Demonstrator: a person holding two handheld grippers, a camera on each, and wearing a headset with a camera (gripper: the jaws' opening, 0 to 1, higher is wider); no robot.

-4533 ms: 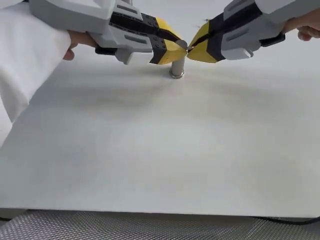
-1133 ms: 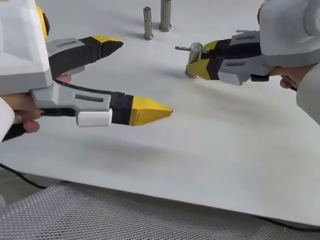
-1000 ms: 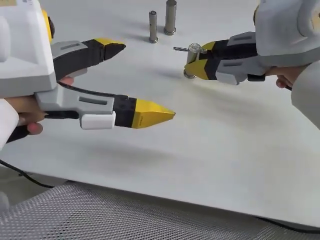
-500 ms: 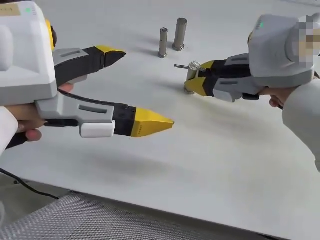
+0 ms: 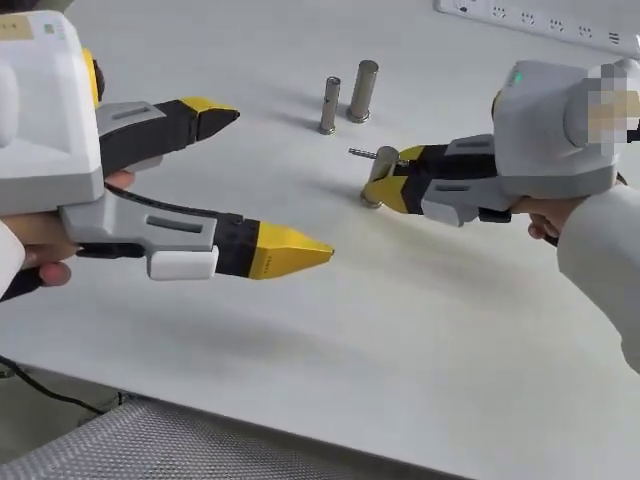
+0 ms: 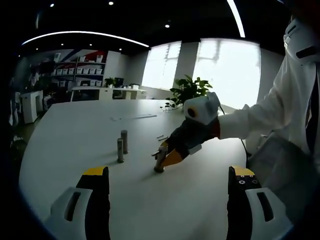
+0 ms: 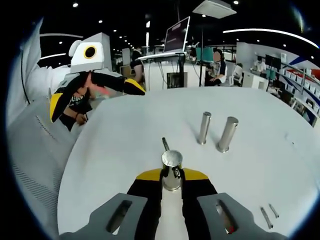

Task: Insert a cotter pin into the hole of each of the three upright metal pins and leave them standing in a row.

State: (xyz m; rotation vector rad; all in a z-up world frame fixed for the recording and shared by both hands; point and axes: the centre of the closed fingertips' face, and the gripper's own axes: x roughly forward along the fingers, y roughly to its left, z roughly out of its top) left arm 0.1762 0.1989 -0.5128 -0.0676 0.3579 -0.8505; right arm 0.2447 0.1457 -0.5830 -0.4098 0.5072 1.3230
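White desk (image 5: 420,330) carries all three metal pins. My right tongs (image 5: 390,178) are clenched on the front pin (image 5: 381,165), which stands upright with a cotter pin (image 5: 361,153) poking through its head, so one of three looks done. Behind it the thin pin (image 5: 329,103) and thick pin (image 5: 363,90) stand side by side, apparently bare, so I judge both are left to do. Spare cotter pins (image 7: 264,212) lie to my right. My left tongs (image 5: 282,181) are released, holding nothing, well apart. Beyond is an open office with bright windows and a plant (image 6: 189,90).
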